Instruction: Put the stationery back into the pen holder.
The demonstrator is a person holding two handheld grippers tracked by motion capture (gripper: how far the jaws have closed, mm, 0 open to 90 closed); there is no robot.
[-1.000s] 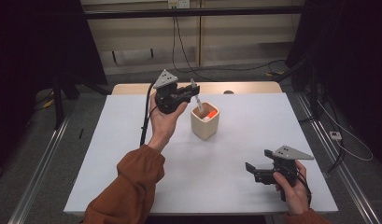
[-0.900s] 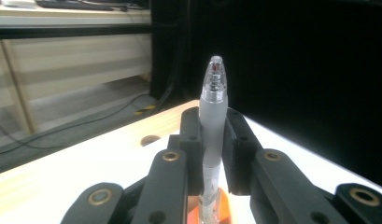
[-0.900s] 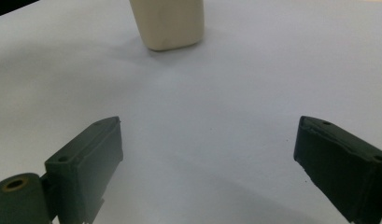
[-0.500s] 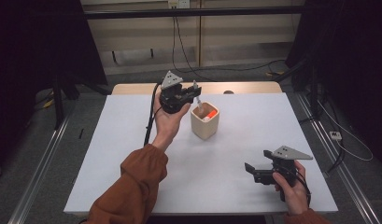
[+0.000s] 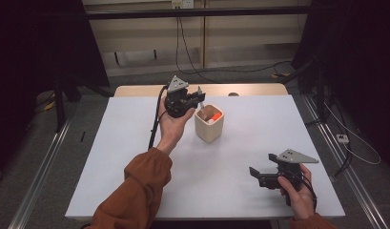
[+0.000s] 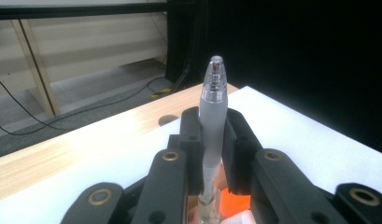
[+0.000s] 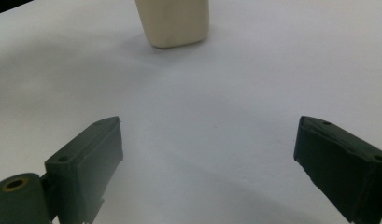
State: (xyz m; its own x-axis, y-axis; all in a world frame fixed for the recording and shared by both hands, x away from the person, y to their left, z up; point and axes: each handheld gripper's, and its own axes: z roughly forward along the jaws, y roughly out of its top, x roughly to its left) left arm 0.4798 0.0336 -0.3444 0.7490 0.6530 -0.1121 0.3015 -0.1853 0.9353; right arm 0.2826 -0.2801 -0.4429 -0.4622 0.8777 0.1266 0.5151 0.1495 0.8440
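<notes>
Beige cup (image 5: 209,125) beside pen-gripping left claw (image 5: 198,97)

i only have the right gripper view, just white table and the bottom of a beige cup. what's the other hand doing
Observer: The left gripper is held above the table just left of the beige cup, shut on a pen.
Operator: which way is the pen pointing
Observer: In the left gripper view its clear tip stands up past the fingers, with the barrel running down between them.
Operator: anything in the cup
Observer: Yes, something orange lies inside it, seen from the high view.
Operator: and my gripper, where is it from up there
Observer: The right gripper is near the table's front right, open, apart from the cup.
</notes>
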